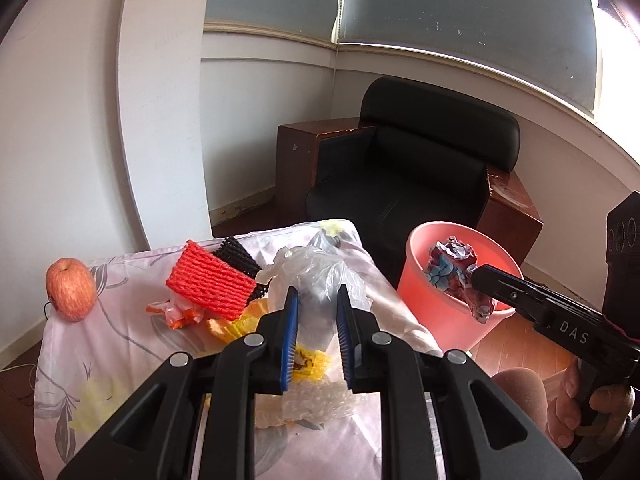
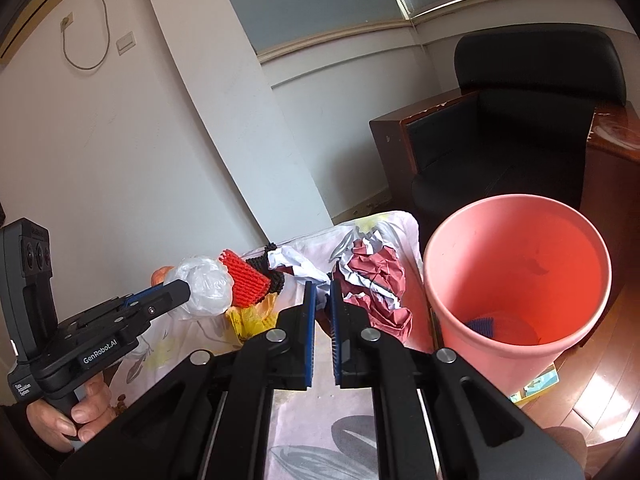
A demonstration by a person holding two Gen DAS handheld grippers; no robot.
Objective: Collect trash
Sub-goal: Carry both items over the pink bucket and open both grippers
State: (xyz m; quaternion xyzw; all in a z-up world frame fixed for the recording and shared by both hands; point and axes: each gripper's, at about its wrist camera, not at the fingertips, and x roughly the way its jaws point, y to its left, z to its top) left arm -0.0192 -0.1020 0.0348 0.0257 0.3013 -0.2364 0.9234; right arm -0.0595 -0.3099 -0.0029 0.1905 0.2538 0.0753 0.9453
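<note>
My left gripper (image 1: 318, 300) is shut on a clear crumpled plastic bag (image 1: 316, 276) and holds it above the cloth-covered table (image 1: 120, 360); it also shows in the right wrist view (image 2: 206, 286). My right gripper (image 2: 323, 284) is shut on a crumpled red-and-white wrapper (image 2: 376, 276), held beside the pink bin (image 2: 520, 272). In the left wrist view the wrapper (image 1: 452, 272) hangs over the bin's rim (image 1: 420, 280). A red foam net (image 1: 210, 280), a black foam net (image 1: 238, 258) and yellow and orange scraps (image 1: 232, 326) lie on the table.
An apple (image 1: 71, 290) sits at the table's left edge. A black armchair with wooden sides (image 1: 420, 160) stands behind the bin. A blue net scrap (image 2: 484, 326) lies in the bin's bottom. White bubble wrap (image 1: 316, 402) lies under my left gripper.
</note>
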